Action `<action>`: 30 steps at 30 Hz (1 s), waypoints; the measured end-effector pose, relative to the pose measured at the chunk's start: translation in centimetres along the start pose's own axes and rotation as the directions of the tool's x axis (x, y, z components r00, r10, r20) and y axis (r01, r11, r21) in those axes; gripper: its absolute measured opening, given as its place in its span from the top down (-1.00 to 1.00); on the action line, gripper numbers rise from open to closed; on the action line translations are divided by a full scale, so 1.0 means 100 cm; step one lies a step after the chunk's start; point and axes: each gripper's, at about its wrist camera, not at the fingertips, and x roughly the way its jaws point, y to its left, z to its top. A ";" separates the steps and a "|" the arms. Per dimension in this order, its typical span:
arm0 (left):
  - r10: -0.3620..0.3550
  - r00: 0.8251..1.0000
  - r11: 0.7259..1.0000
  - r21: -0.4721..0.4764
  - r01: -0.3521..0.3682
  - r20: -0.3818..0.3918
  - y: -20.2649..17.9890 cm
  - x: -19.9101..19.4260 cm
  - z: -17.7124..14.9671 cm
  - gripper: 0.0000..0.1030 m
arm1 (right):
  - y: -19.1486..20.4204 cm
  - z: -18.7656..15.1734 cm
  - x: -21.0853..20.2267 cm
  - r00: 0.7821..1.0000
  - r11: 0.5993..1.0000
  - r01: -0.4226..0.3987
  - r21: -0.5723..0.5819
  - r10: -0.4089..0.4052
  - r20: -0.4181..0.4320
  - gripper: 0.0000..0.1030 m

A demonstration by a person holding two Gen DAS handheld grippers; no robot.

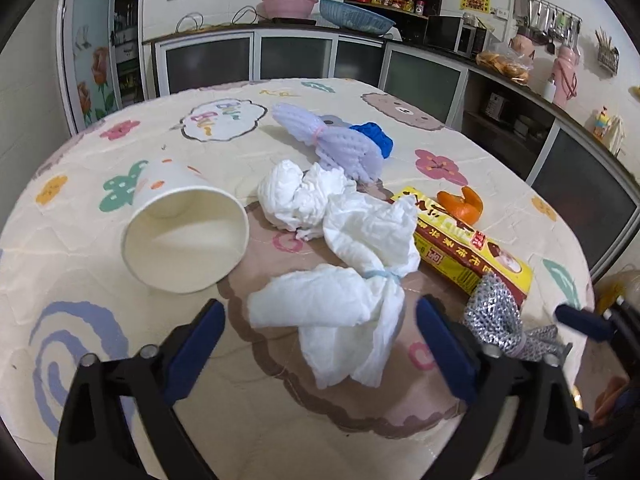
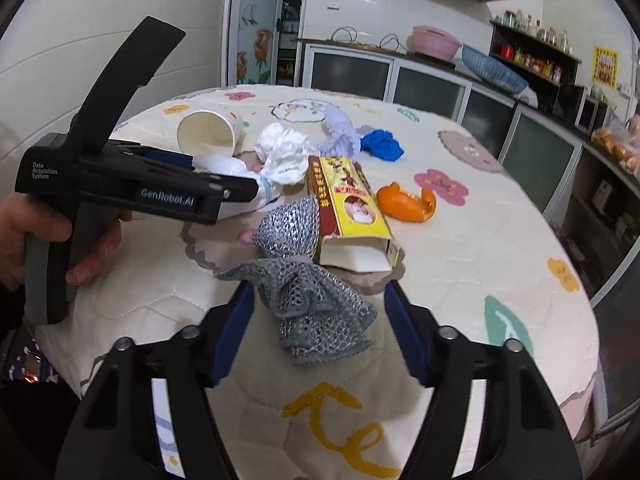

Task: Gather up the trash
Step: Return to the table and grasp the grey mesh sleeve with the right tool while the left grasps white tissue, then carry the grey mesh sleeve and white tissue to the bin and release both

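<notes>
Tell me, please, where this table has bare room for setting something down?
Free: the table's right side beyond the orange peel, and its far edge behind the paper cup. Crowded: the middle, where crumpled tissues, yellow box and silver mesh bunch together.

left gripper (image 1: 320,344): fingers spread wide | right gripper (image 2: 320,328): fingers spread wide, low
</notes>
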 end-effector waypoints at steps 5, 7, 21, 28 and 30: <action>-0.094 0.994 0.995 -0.029 0.093 -0.048 0.000 0.010 -0.002 0.37 | 0.000 -0.004 -0.001 1.000 1.000 -0.007 0.005 0.007 -0.015 0.50; -0.114 0.993 0.993 -0.034 0.113 -0.040 -0.002 0.008 -0.002 0.66 | 0.000 -0.004 -0.004 1.000 1.000 -0.011 0.013 0.011 -0.015 0.62; -0.130 0.987 0.990 -0.035 0.134 0.096 -0.002 -0.065 -0.001 0.74 | -0.015 0.002 -0.055 0.998 0.996 -0.007 0.089 0.001 0.067 0.72; -0.173 0.977 0.985 0.037 0.170 0.125 -0.034 -0.086 -0.006 0.74 | -0.037 -0.009 -0.085 0.993 0.987 0.065 0.146 -0.078 0.085 0.72; -0.198 0.973 0.979 0.066 0.192 0.118 -0.051 -0.087 -0.009 0.74 | -0.045 -0.015 -0.093 0.992 0.982 0.089 0.166 -0.103 0.079 0.72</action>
